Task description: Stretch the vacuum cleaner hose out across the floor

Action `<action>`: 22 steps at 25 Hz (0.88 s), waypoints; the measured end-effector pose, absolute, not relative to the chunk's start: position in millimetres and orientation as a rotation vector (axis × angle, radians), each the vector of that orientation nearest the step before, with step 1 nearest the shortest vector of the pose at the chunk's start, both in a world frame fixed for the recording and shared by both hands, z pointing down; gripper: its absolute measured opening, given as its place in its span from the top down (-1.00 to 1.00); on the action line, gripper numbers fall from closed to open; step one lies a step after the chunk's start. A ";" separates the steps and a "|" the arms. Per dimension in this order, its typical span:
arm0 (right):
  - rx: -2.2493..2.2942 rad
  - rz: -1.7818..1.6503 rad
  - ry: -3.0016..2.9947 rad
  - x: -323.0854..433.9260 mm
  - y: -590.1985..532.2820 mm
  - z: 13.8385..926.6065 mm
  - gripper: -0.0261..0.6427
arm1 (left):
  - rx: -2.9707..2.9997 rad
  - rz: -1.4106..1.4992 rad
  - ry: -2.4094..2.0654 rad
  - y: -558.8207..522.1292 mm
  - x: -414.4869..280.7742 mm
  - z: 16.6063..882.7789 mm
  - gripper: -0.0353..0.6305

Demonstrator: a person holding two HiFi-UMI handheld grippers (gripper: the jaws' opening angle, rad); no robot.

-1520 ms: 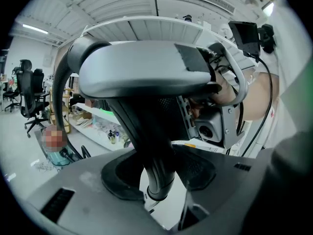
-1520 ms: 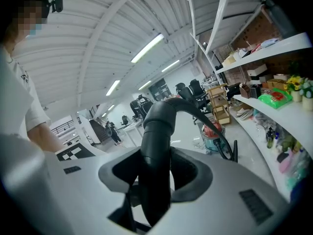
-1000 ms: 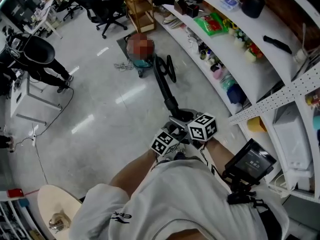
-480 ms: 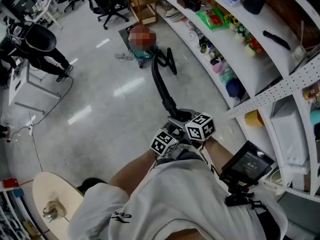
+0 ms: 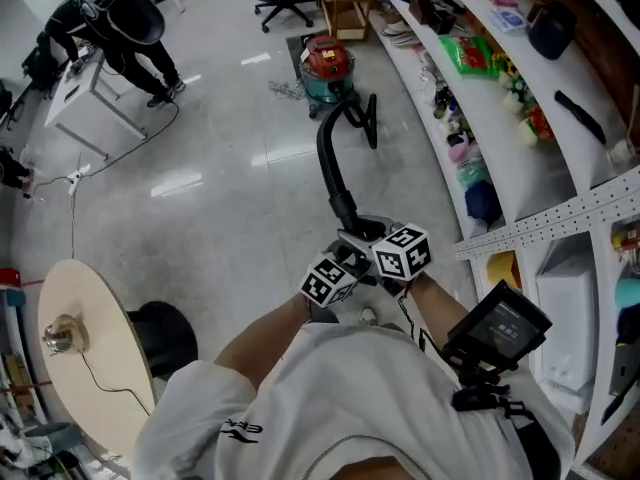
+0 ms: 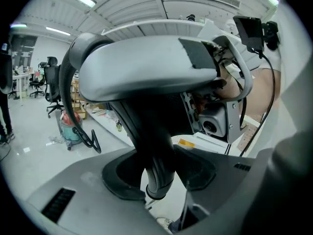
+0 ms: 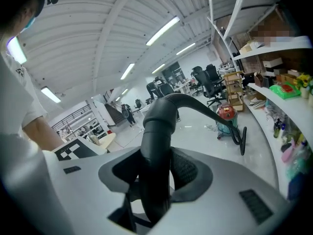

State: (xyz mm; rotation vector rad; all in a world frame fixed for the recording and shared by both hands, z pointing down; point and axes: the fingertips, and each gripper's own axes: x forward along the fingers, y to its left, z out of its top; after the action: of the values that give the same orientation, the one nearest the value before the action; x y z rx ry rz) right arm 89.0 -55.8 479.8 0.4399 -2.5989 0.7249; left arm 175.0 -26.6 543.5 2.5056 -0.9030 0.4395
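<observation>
Gripping black hose (image 5: 328, 158) near its end w/ both tools: left gripper (image 6: 159, 176) and right gripper (image 7: 156, 173) each clamped on it, jaws fairly wide. Hose curves back to vacuum canister (image 5: 327, 63) on floor (image 5: 220, 208). Prob light, bendy, springy. Best hold = stiffer end section.

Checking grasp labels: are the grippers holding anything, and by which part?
The vacuum hose, at its free end, far from the vacuum cleaner. Both the left gripper and the right gripper clamp it, side by side.

- The near end of the black ribbed vacuum hose (image 5: 325, 158) is hidden beneath the right gripper (image 7: 156, 173).
- Small coloured items (image 5: 463, 158) on the white shelf (image 5: 520, 168) right of it are too small to tell.
</observation>
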 end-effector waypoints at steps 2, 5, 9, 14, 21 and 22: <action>0.403 0.716 -2.607 100.4 -43.5 479.0 0.40 | 2.491 0.425 -0.937 -16.5 188.5 542.2 0.42; 0.362 0.705 -2.617 110.9 -26.6 475.8 0.40 | 2.472 0.403 -0.975 -1.9 201.7 536.9 0.42; 0.318 0.693 -2.624 129.8 -3.8 473.1 0.40 | 2.453 0.381 -1.010 18.2 223.3 533.1 0.41; 0.265 0.677 -2.629 147.2 21.2 471.6 0.40 | 2.426 0.370 -1.062 39.1 241.3 532.1 0.41; 0.190 0.671 -2.619 147.8 56.8 473.2 0.40 | 2.388 0.365 -1.126 70.4 241.3 534.4 0.41; 0.180 0.671 -2.616 147.0 62.4 473.9 0.40 | 2.383 0.364 -1.133 75.6 240.3 535.3 0.41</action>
State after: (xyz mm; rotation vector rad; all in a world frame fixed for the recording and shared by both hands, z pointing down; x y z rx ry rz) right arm 147.0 62.4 473.9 0.1803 -2.6164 0.6712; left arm 240.3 75.6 535.3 2.3826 -1.1333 0.3643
